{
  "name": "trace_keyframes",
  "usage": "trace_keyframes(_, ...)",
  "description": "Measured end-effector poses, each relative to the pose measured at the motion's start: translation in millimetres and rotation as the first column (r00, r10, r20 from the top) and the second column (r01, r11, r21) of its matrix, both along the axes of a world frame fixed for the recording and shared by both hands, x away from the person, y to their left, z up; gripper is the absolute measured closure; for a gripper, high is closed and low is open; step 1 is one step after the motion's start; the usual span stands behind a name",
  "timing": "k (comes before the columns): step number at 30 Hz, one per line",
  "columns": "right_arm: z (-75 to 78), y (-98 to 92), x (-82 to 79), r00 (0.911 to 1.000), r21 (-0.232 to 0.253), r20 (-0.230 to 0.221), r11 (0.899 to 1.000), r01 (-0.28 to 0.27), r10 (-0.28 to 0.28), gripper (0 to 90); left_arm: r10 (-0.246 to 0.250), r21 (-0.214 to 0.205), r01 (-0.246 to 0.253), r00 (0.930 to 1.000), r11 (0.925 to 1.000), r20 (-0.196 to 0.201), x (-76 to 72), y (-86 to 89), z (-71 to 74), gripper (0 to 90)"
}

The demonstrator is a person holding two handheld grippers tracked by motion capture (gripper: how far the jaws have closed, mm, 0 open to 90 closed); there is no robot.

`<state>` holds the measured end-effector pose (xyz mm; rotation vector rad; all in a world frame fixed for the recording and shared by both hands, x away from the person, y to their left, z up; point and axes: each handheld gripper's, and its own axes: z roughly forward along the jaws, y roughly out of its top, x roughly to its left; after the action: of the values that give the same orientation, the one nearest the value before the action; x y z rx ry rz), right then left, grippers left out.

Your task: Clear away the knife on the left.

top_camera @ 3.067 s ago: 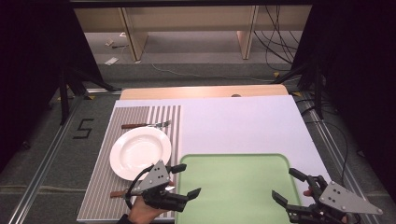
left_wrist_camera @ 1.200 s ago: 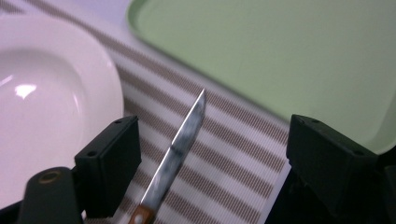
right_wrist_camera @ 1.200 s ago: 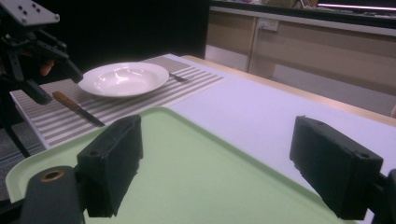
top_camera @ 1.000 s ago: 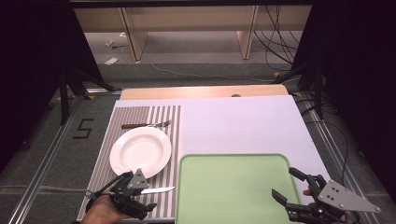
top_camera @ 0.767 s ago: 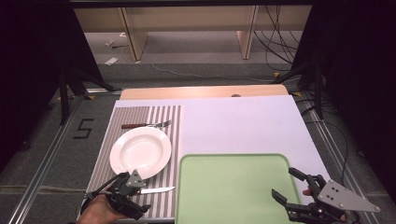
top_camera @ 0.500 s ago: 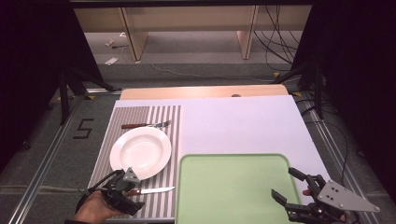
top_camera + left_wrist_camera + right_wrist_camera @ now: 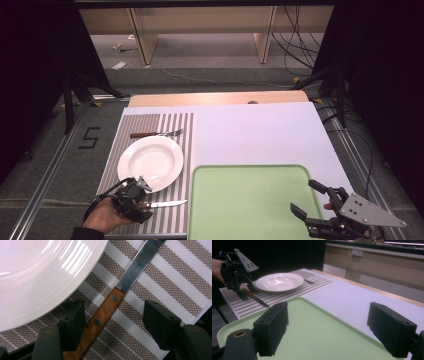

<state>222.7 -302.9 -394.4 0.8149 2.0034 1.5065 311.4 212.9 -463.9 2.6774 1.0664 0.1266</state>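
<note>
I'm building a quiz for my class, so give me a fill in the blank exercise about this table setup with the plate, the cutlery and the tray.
1. The left gripper has its open jaws on either side of the knife's ____ handle.
2. The white plate rests on a ____ placemat.
3. The tray in front of the right gripper is ____ in colour.
4. The piece of cutlery lying beyond the plate, farther from the person, is a ____.

Missing words: wooden; striped; green; fork

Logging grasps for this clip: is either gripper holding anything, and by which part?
Nothing is held. The left gripper is open astride the knife handle; the right gripper is open.
</note>
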Motion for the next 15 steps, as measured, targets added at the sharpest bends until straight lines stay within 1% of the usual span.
trace_keyframes(1,-0.1,-0.1,0.0,1.0,-0.002,0.0,1.0,-0.001,0.001,18.2,-0.003,0.013,0.003,1.0,0.9999,-0.003,0.9,-0.7,-0.3,37.0)
trace_keyframes(2,-0.1,-0.1,0.0,1.0,-0.002,0.0,1.0,-0.001,0.001,18.2,-0.003,0.013,0.003,1.0,0.9999,-0.003,0.9,-0.7,-0.3,39.0)
trace_keyframes(3,0.0,0.0,0.0,1.0,-0.001,0.0,1.0,0.0,0.0,18.2,-0.008,0.016,0.008,0.9999,0.9998,-0.013,2.7,-1.3,0.2,43.0)
trace_keyframes(4,0.0,0.1,0.0,1.0,0.0,0.0,1.0,-0.001,0.001,18.2,-0.008,0.016,0.008,0.9999,0.9998,-0.013,2.7,-1.3,0.2,47.5)
trace_keyframes(5,0.0,0.1,0.0,1.0,-0.002,0.0,1.0,-0.001,0.001,18.2,-0.014,0.035,0.015,0.9998,0.9993,-0.016,3.7,-2.8,2.2,52.5)
trace_keyframes(6,-0.1,0.1,-0.1,1.0,-0.002,0.0,1.0,-0.001,0.001,18.2,-0.014,0.035,0.015,0.9998,0.9993,-0.016,3.7,-2.8,2.2,53.4)
trace_keyframes(8,-0.1,0.1,0.0,1.0,-0.002,0.0,1.0,-0.002,0.002,18.2,-0.014,0.051,0.016,0.9991,0.9986,-0.039,5.5,-5.4,2.5,54.8)
trace_keyframes(9,-0.1,0.3,0.0,1.0,0.0,0.0,1.0,-0.001,0.001,18.2,-0.015,0.062,0.018,0.9984,0.9979,-0.055,7.3,-6.1,3.5,59.3)
trace_keyframes(12,0.1,0.1,-0.3,1.0,-0.002,0.0,1.0,-0.003,0.003,18.2,-0.013,0.079,0.019,0.9967,0.9967,-0.08,10.6,-7.1,4.2,66.8)
trace_keyframes(13,0.2,-0.1,-0.3,1.0,-0.003,0.0,1.0,-0.002,0.002,18.2,-0.013,0.079,0.019,0.9967,0.9967,-0.08,10.6,-7.1,4.2,68.5)
trace_keyframes(14,0.3,0.0,-0.2,1.0,-0.002,0.0,1.0,-0.002,0.002,18.2,-0.011,0.093,0.019,0.9963,0.9955,-0.085,12.9,-7.9,4.4,70.1)
trace_keyframes(15,0.2,0.0,-0.3,1.0,-0.003,-0.001,1.0,-0.003,0.003,18.2,-0.014,0.097,0.023,0.996,0.9951,-0.088,13.4,-8.4,4.4,71.6)
